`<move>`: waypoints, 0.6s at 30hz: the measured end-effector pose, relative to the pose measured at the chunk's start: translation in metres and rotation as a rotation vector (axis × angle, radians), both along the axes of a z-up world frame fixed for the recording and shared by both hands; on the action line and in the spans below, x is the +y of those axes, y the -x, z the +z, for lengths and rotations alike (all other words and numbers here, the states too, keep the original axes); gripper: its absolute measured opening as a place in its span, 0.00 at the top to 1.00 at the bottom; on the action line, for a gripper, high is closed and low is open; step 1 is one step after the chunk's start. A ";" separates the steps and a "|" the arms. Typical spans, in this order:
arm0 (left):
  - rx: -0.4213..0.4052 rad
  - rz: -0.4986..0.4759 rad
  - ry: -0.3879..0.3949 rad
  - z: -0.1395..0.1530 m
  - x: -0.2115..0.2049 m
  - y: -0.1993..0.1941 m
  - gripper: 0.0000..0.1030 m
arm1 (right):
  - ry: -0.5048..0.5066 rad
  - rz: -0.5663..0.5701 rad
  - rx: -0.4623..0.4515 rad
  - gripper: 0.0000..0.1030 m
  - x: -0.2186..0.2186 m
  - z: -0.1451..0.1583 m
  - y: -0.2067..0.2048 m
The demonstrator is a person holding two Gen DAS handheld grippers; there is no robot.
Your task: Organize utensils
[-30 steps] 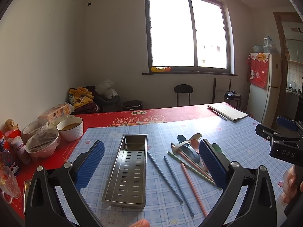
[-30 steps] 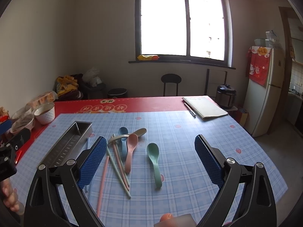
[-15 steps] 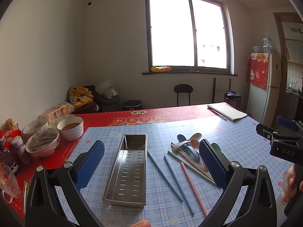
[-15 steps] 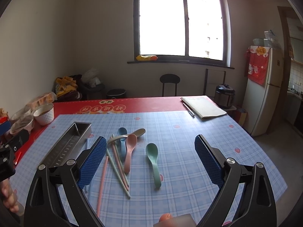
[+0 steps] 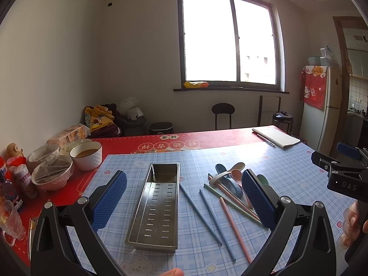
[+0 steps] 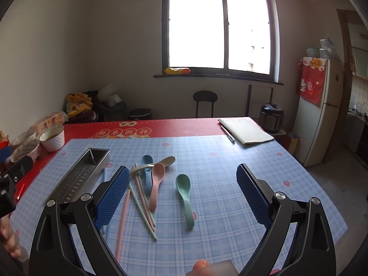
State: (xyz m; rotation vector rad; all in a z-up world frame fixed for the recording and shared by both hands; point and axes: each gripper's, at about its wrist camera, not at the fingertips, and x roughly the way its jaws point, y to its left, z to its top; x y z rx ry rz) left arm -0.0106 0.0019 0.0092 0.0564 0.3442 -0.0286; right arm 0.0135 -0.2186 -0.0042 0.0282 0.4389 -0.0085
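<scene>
A perforated steel utensil tray (image 5: 156,204) (image 6: 78,177) lies lengthwise on the blue checked cloth. To its right lie blue chopsticks (image 5: 204,214), pink chopsticks (image 6: 123,218) and green ones (image 6: 142,209). Beside them are a blue spoon (image 6: 147,163), a beige spoon (image 6: 165,162), a pink spoon (image 6: 156,181) and a green spoon (image 6: 185,195). My left gripper (image 5: 184,197) hangs open above the tray's near end, empty. My right gripper (image 6: 181,195) is open above the green spoon, holding nothing. The right gripper's body shows at the left wrist view's right edge.
Bowls (image 5: 86,155), a glass (image 5: 10,220) and bottles crowd the table's left edge on the red cloth (image 5: 170,143). A notebook with a pen (image 6: 245,131) lies at the far right corner. A fridge (image 6: 322,108) stands right of the table.
Almost nothing differs. The right wrist view has crept slightly forward and down toward the spoons; both grippers stay open.
</scene>
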 end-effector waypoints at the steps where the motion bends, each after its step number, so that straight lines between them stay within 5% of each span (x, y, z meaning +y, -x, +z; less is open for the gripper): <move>1: -0.001 0.002 0.001 0.000 0.001 0.000 0.05 | 0.001 0.000 0.000 0.12 0.000 0.000 0.000; 18: -0.002 0.001 0.002 -0.001 0.002 0.002 0.05 | 0.002 -0.007 0.004 0.12 0.000 0.000 -0.001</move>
